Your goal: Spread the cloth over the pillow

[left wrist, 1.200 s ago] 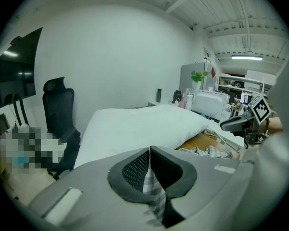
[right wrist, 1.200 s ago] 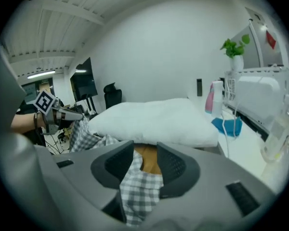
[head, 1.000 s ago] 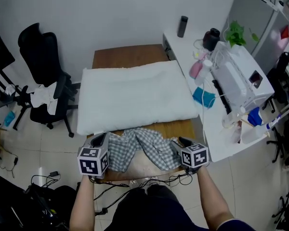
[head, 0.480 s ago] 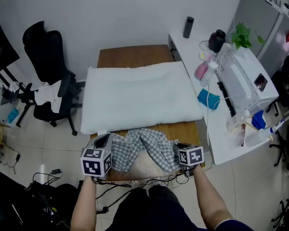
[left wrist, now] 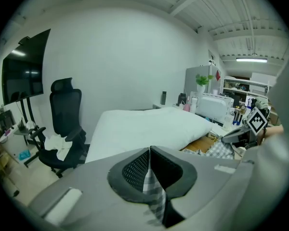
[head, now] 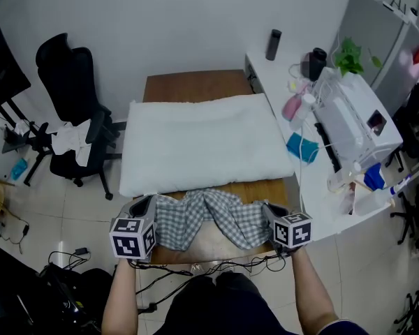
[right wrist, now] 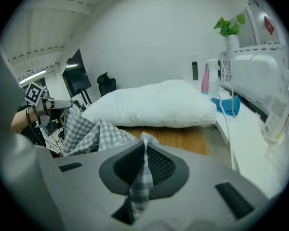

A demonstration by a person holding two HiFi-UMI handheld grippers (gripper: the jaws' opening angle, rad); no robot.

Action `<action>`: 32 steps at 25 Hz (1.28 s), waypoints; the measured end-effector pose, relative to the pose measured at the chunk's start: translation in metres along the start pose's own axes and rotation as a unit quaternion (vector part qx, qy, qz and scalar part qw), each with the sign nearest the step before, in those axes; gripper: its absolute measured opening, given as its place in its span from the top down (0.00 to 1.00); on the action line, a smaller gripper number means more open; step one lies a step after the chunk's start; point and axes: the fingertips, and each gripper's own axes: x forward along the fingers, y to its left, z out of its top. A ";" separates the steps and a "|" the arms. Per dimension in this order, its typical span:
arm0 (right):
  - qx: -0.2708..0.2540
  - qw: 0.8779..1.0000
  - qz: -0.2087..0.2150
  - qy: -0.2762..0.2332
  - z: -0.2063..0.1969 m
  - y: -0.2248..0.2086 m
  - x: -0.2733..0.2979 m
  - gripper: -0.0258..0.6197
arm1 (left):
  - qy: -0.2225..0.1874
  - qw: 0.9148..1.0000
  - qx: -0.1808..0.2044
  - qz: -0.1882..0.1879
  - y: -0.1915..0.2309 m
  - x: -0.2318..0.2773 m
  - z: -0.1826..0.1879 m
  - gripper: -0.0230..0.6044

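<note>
A grey-and-white checked cloth (head: 209,218) lies bunched on the near strip of the wooden table (head: 195,84), in front of a big white pillow (head: 206,144). My left gripper (head: 141,206) is shut on the cloth's left corner; a fold of it (left wrist: 153,191) shows pinched between the pads. My right gripper (head: 269,211) is at the cloth's right corner. Its jaws have just been closing, and the checked fabric (right wrist: 143,177) is now squeezed between them. The cloth sags between the two grippers, clear of the pillow (right wrist: 154,102).
A black office chair (head: 73,110) with white rags stands left of the table. A white side counter (head: 321,187) on the right carries a machine, bottles, a plant and a blue cloth. Cables trail on the floor by my legs.
The right gripper has closed on the cloth's right corner and shifted slightly outward to the right. The left gripper stays where it was, still holding its corner.
</note>
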 end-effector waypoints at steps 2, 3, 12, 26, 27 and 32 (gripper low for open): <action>-0.016 0.999 -0.001 -0.029 0.024 0.001 -0.015 0.92 | -0.011 1.000 -0.001 0.007 0.003 -0.006 0.006 0.93; -0.023 0.999 -0.002 -0.043 0.036 0.002 -0.023 0.92 | -0.018 1.000 -0.003 0.010 0.005 -0.009 0.009 0.93; -0.061 0.986 -0.008 -0.154 0.120 0.009 -0.081 0.92 | -0.094 0.995 -0.005 0.020 0.010 -0.044 0.065 0.93; -0.110 0.957 -0.035 -0.265 0.219 0.001 -0.148 0.92 | -0.190 0.981 0.001 0.045 0.043 -0.096 0.153 0.93; -0.112 0.956 -0.037 -0.270 0.225 -0.001 -0.153 0.92 | -0.194 0.980 0.004 0.049 0.045 -0.099 0.159 0.93; -0.121 0.946 -0.055 -0.296 0.254 -0.014 -0.171 0.92 | -0.223 0.972 0.010 0.067 0.064 -0.114 0.191 0.93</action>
